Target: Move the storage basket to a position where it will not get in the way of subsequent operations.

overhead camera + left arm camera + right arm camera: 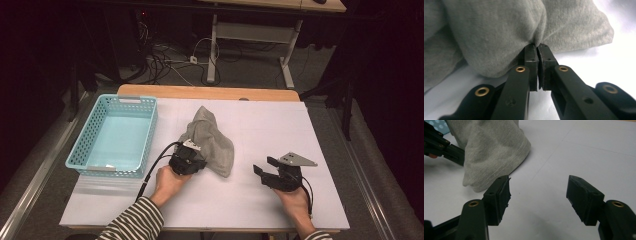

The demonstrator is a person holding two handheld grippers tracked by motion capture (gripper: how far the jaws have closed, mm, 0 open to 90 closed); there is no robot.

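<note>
Your left gripper [537,50] pinches the soft, limp grey cloth [210,140]; right gripper [537,195], fingers open beside the cloth, should take its hem.

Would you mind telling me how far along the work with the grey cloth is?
Done: the left gripper is shut on a fold of the grey cloth. In hand: the cloth lies bunched on the table. Left: the right gripper is open and holds nothing; the blue basket seems empty, so the cloth may go there.
</note>
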